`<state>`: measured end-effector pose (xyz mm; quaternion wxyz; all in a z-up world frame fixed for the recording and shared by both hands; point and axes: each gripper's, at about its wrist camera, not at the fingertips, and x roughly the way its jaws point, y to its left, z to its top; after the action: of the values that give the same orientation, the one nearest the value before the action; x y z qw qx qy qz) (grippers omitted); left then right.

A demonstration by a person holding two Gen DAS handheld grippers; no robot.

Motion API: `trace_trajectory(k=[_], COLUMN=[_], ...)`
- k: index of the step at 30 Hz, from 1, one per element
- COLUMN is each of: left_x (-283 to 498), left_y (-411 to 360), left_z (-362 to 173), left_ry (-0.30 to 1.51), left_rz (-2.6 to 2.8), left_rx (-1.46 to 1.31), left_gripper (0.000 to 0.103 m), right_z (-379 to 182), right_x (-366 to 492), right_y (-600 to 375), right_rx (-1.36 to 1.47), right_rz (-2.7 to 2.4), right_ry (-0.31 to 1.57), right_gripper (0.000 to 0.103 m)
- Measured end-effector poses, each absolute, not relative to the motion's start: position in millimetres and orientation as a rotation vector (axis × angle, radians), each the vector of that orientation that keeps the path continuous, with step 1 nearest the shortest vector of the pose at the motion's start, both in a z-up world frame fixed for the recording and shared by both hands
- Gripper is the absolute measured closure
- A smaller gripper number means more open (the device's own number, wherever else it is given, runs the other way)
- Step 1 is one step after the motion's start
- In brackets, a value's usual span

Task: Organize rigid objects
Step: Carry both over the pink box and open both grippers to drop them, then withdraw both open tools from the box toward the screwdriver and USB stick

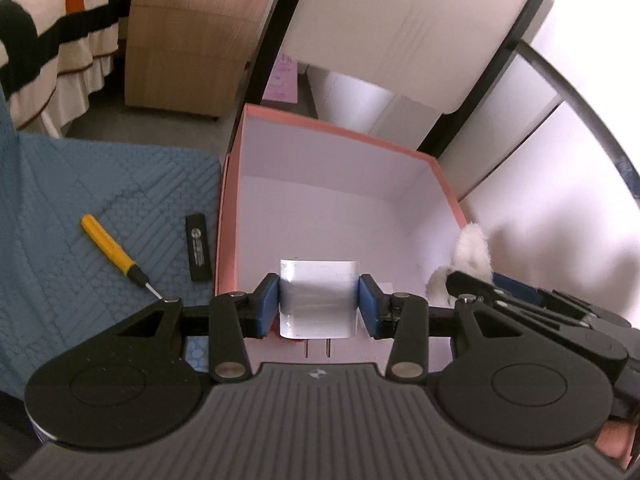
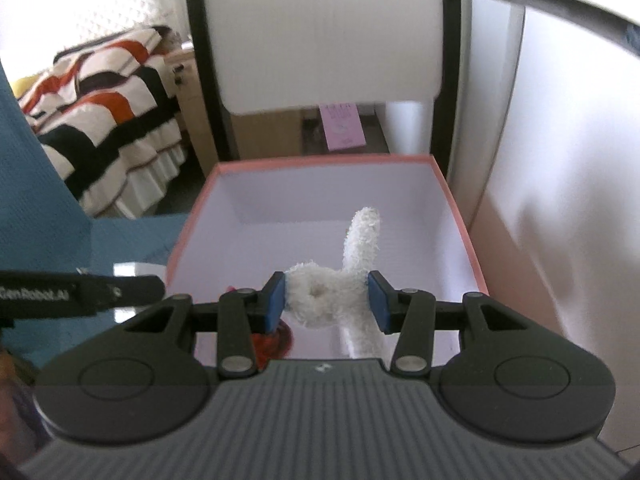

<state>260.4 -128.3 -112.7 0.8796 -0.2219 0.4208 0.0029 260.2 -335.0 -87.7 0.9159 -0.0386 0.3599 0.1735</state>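
My left gripper (image 1: 319,305) is shut on a white power adapter (image 1: 318,298), prongs towards the camera, held over the near part of an open pink box (image 1: 340,130) with a white inside. My right gripper (image 2: 326,297) is shut on a white plush toy (image 2: 340,288) and holds it over the same pink box (image 2: 320,159); it shows at the right of the left wrist view (image 1: 472,258). A yellow-handled screwdriver (image 1: 110,249) and a black flat stick (image 1: 198,247) lie on the blue mat (image 1: 80,208), left of the box.
A red object (image 2: 276,342) shows under the right gripper's left finger, inside the box. A white chair back (image 1: 408,28) stands behind the box. A wooden cabinet (image 1: 188,40) and a striped bed (image 1: 52,32) are at the far left. A pink booklet (image 2: 342,126) lies on the floor.
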Motion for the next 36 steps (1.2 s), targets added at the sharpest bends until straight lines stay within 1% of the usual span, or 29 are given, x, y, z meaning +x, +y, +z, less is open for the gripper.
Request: trace_trajectory(k=[10, 17, 24, 25, 27, 29, 36], left_x=[268.7, 268.1, 265.0, 264.0, 261.9, 259.2, 246.5], left_y=[-133.6, -137.2, -139.1, -139.2, -138.0, -136.6, -126.6], left_z=[-153.2, -167.9, -164.0, -161.9, -157.6, -151.5, -123.1], left_ry=[0.947, 0.977, 0.966, 0.959, 0.943, 0.925, 0.850], left_rz=[-0.009, -0.024, -0.046, -0.046, -0.052, -0.053, -0.046], left_rx=[-0.445, -0.433, -0.428, -0.426, -0.426, -0.421, -0.396], left_gripper=[0.054, 0.054, 0.053, 0.052, 0.047, 0.045, 0.044], right_z=[-135.8, -155.1, -154.1, -153.2, -152.5, -150.0, -126.0], right_x=[271.5, 270.7, 269.9, 269.7, 269.6, 269.4, 263.5], right_y=[-348.8, -355.9, -357.0, -357.2, -357.1, -357.3, -352.9], right_rx=[-0.069, -0.056, -0.054, -0.050, -0.045, -0.042, -0.019], right_rz=[0.315, 0.290, 0.284, 0.285, 0.275, 0.267, 0.266], right_ry=[0.854, 0.914, 0.915, 0.915, 0.916, 0.909, 0.854], right_gripper=[0.055, 0.055, 0.055, 0.053, 0.053, 0.053, 0.051])
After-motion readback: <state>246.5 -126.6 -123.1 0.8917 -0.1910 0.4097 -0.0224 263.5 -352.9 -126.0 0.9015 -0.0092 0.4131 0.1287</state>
